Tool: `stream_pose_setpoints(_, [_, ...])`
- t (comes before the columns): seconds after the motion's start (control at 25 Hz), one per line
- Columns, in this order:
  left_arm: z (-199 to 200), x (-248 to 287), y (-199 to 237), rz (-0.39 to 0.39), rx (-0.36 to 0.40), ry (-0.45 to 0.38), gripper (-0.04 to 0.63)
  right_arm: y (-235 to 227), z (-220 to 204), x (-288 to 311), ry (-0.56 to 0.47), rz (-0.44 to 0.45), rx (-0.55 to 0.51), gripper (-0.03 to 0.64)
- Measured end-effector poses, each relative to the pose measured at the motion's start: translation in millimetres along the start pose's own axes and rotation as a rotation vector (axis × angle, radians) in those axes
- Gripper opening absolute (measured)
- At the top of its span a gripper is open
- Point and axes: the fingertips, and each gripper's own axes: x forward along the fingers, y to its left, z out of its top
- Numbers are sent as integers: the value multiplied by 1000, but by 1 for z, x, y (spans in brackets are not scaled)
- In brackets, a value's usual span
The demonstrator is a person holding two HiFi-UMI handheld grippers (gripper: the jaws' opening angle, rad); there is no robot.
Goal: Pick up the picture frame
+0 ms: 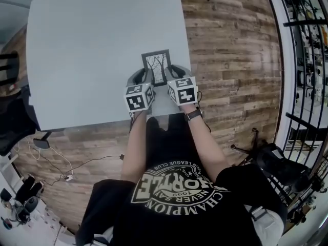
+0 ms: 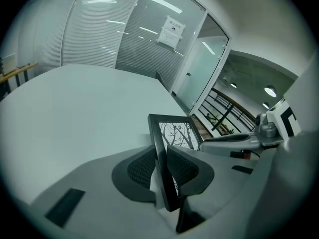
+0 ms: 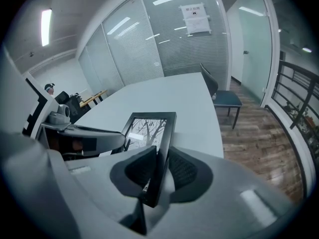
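Task item: black rectangular picture frame [image 1: 157, 65] w/ b&w bare-tree print, at near right part of tabletop, close to right edge, long side running near to far.
Frame attitude: print facing up; touching table or clear of it, can't tell.
L tool: grey hand-held left gripper [image 1: 145, 76], white marker cube [image 1: 138, 97] on top, pinching frame's left rail.
L pads: black ribbed pads [image 2: 141, 167] pressed on both faces of that rail, rail seen edge-on betw. them.
R tool: matching grey right gripper [image 1: 172, 74], pinching frame's right rail; level w/ L tool, frame betw. the two.
R pads: black ribbed pads [image 3: 182, 169] clamped on both faces of right rail, same edge-on look.
Support: large pale grey-white rectangular table [image 1: 92, 45], bare apart from frame.
Floor: brown wood-plank floor [image 1: 230, 60], right of and nearer than table.
Operator: black T-shirt w/ white print [image 1: 179, 199], forearms reaching fwd to both tools, dark watch [image 1: 193, 115] on right wrist.
Far side: frosted glass partition [image 2: 124, 29] w/ white paper notice [image 2: 171, 31]; dark chair [image 3: 222, 96] at table's far right corner.
Right side: black metal railing [image 3: 294, 98] beyond floor.
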Motion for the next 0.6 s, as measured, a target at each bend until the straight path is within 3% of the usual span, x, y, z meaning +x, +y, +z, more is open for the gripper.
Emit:
stream_pose_setpoints(0.36, [52, -66, -21, -47, 15, -140, 75, 30, 51, -65, -189, -47, -49, 75])
stream_pose_setpoints(0.6, [95, -123, -24, -37, 149, -271, 75, 68, 94, -108, -322, -117, -130, 78])
